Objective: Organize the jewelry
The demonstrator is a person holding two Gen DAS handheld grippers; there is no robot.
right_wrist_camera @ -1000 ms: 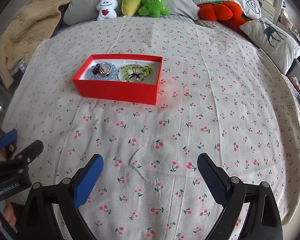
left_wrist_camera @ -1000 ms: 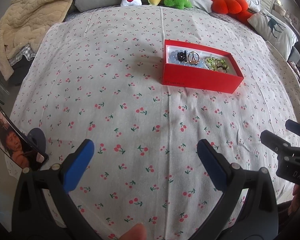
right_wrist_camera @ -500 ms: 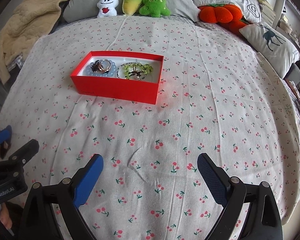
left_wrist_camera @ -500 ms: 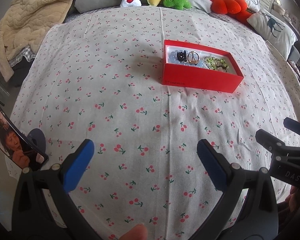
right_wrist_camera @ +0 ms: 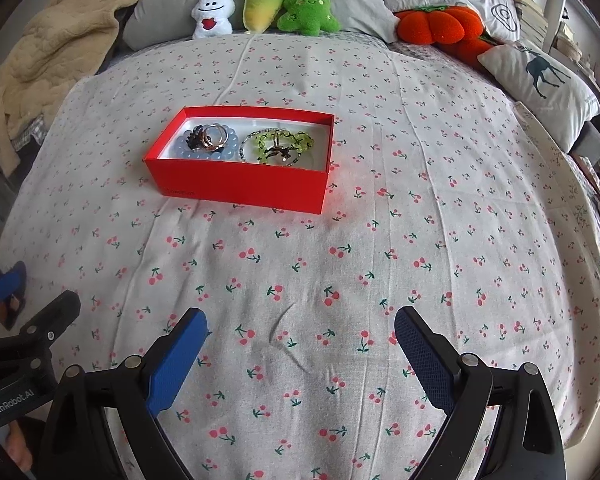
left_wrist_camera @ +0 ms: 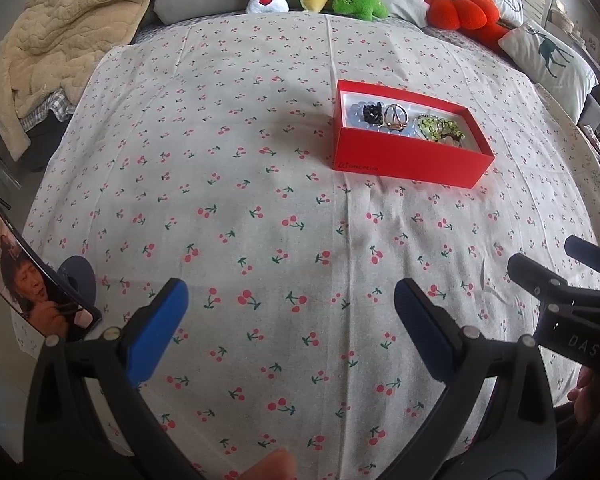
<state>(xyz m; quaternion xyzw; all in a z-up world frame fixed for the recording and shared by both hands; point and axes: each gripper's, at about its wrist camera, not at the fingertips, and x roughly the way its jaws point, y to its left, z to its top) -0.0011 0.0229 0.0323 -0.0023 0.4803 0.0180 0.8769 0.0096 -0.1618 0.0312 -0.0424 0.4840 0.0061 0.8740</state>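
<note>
1. Tongs first: the left tongs [left_wrist_camera: 291, 305] and the right tongs [right_wrist_camera: 301, 330] both stand spread wide and carry nothing, hovering low over the near part of the bed [right_wrist_camera: 420, 216], well apart from the box.
2. Jewelry sits inside the red box [right_wrist_camera: 240, 182]: a pale blue bead bracelet [right_wrist_camera: 224, 155] with rings [right_wrist_camera: 214, 136] and a small dark piece on it at one end, a green bracelet [right_wrist_camera: 284, 142] with a dark charm at the other.
3. Progress, as I judge it: no loose piece shows on the cherry-print sheet, so the gathering looks done or nearly so; whether anything lies tangled in the box is too small to tell.
4. Room: bare sheet lies all round the box, with free approach from the near side. A phone [left_wrist_camera: 32, 284] stands at the bed's left edge, and plush toys [right_wrist_camera: 260, 4] and pillows [right_wrist_camera: 540, 76] line the far and right edges.
</note>
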